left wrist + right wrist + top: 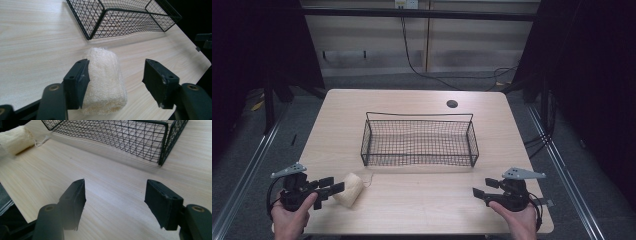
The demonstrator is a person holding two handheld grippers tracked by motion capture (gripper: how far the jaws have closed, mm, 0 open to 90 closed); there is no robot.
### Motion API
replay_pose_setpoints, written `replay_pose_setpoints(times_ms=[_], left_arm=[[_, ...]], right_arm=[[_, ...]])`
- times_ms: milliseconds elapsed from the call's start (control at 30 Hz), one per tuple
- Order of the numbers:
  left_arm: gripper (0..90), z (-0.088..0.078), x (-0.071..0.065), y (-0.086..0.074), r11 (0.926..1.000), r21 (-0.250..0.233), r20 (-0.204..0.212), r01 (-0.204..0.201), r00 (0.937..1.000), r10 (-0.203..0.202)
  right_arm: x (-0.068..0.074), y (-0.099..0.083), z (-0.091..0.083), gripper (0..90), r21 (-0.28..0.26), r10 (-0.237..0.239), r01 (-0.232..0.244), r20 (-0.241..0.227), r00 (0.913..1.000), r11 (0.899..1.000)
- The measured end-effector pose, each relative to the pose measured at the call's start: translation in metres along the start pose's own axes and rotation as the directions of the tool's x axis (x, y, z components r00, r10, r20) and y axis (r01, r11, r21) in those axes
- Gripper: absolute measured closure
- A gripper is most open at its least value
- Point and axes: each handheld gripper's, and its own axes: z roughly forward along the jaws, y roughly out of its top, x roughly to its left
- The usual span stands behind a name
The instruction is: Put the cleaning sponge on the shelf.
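Note:
A pale, rolled loofah sponge [348, 189] lies on the wooden table near its front left. My left gripper [334, 186] is open around the sponge's near end. In the left gripper view the left pad [81, 80] rests against the sponge [105, 80], while the right pad [160, 82] stands apart from it with bare table between. My right gripper [481, 187] is open near the front right, level over the table, with nothing between its jaws [115, 182]. The sponge [15, 138] also appears far off in the right gripper view.
A black wire basket [419, 116] stands in the middle of the table, and no object shows inside it. A thin string [368, 181] trails from the sponge toward the basket. A round cable hole [452, 104] sits behind the basket. The table's front edge runs close to both hands.

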Motion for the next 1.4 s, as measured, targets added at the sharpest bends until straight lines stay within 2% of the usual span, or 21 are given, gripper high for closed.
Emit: replay_pose_setpoints(times_ms=[33, 67, 100, 267, 433, 467, 500, 533, 567, 733, 767, 867, 900, 933, 967, 1000, 1067, 1100, 1167, 1333, 1400], left_arm=[[34.0, 0.0, 0.0, 0.0, 1.0, 0.003, 0.007, -0.007, 0.9999, 0.007], [33.6, 0.0, 0.0, 0.0, 1.0, 0.003, 0.007, -0.007, 0.9999, 0.007], [33.1, 0.0, -0.001, 0.001, 1.0, 0.005, 0.006, -0.005, 1.0, 0.005], [32.6, -0.001, -0.003, 0.003, 0.9998, 0.018, 0.01, -0.002, 0.9999, 0.002], [31.6, -0.005, -0.01, 0.007, 0.9995, 0.025, 0.009, 0.02, 0.9998, -0.02], [31.6, -0.004, -0.012, 0.008, 0.9983, 0.058, 0.012, 0.012, 0.9999, -0.013], [31.3, -0.003, -0.017, 0.009, 0.9968, 0.079, -0.006, -0.011, 0.9999, 0.011], [31.4, -0.003, -0.017, 0.009, 0.9968, 0.079, -0.006, -0.011, 0.9999, 0.011], [31.6, -0.001, -0.021, 0.011, 0.9934, 0.109, 0.001, -0.036, 0.9994, 0.036], [27.9, -0.003, -0.025, 0.017, 0.989, 0.135, 0.006, -0.059, 0.9982, 0.059], [28.0, -0.004, -0.025, 0.018, 0.9881, 0.141, 0.004, -0.061, 0.9981, 0.061], [22.9, -0.003, -0.023, 0.025, 0.9816, 0.18, 0.035, -0.063, 0.9977, 0.058], [22.4, -0.002, -0.026, 0.03, 0.9771, 0.199, 0.025, -0.075, 0.9971, 0.072], [24.7, -0.002, -0.026, 0.03, 0.9771, 0.199, 0.025, -0.075, 0.9971, 0.072], [27.2, 0.0, -0.029, 0.034, 0.969, 0.229, 0.011, -0.093, 0.9956, 0.093], [27.3, 0.0, -0.029, 0.034, 0.969, 0.229, 0.011, -0.093, 0.9956, 0.093], [27.5, 0.002, -0.031, 0.038, 0.9613, 0.256, 0.019, -0.101, 0.9949, 0.099], [28.4, 0.002, -0.032, 0.041, 0.9605, 0.259, 0.008, -0.101, 0.9947, 0.103], [28.1, 0.002, -0.035, 0.046, 0.9642, 0.244, -0.014, -0.105, 0.9937, 0.111], [27.7, 0.002, -0.037, 0.058, 0.9544, 0.28, -0.03, -0.104, 0.9927, 0.117], [27.7, 0.004, -0.037, 0.062, 0.9464, 0.308, -0.035, -0.096, 0.9931, 0.112]], right_arm=[[0.001, 0.001, -0.001, 37.9, -0.007, -0.01, 0.01, -0.03, 0.9995, 1.0], [0.001, 0.001, -0.001, 37.9, -0.007, -0.01, 0.01, -0.03, 0.9995, 1.0], [0.004, 0.001, -0.001, 37.6, -0.015, -0.035, 0.035, 0.001, 0.9994, 0.999], [0.006, 0.001, 0.0, 39.5, 0.007, -0.01, 0.01, 0.002, 0.9999, 1.0], [0.01, 0.004, -0.005, 39.3, -0.051, -0.016, 0.016, 0.001, 0.9999, 0.999], [0.01, 0.004, -0.005, 39.3, -0.051, -0.016, 0.016, 0.001, 0.9999, 0.999], [0.011, 0.003, -0.004, 38.9, -0.036, -0.009, 0.008, -0.008, 0.9999, 0.999], [0.011, 0.003, -0.003, 38.7, -0.035, -0.006, 0.006, -0.014, 0.9999, 0.999], [0.012, 0.003, -0.003, 38.3, -0.027, -0.006, 0.006, -0.01, 0.9999, 1.0], [0.012, 0.004, -0.001, 31.4, -0.005, 0.017, -0.017, -0.026, 0.9995, 1.0], [0.012, 0.004, 0.0, 31.1, 0.007, 0.017, -0.017, -0.017, 0.9997, 1.0], [0.01, 0.004, 0.0, 29.7, 0.015, 0.03, -0.03, -0.021, 0.9993, 0.999], [0.01, 0.003, -0.001, 28.5, 0.016, 0.044, -0.044, -0.024, 0.9987, 0.999], [0.01, 0.003, -0.001, 28.5, 0.016, 0.044, -0.044, -0.024, 0.9987, 0.999], [0.01, 0.003, -0.001, 27.6, 0.014, 0.047, -0.047, -0.021, 0.9987, 0.999], [0.01, 0.003, -0.001, 27.6, 0.014, 0.047, -0.047, -0.021, 0.9987, 0.999], [0.01, 0.003, 0.0, 27.5, 0.016, 0.048, -0.048, -0.025, 0.9985, 0.999], [0.01, 0.003, 0.0, 27.3, 0.018, 0.049, -0.049, -0.023, 0.9985, 0.999], [0.009, 0.004, 0.0, 26.6, 0.01, 0.056, -0.055, -0.025, 0.9981, 0.998], [0.009, 0.003, 0.0, 26.6, 0.012, 0.059, -0.059, -0.029, 0.9978, 0.998], [0.009, 0.003, 0.0, 26.4, 0.018, 0.059, -0.058, -0.03, 0.9978, 0.998]])
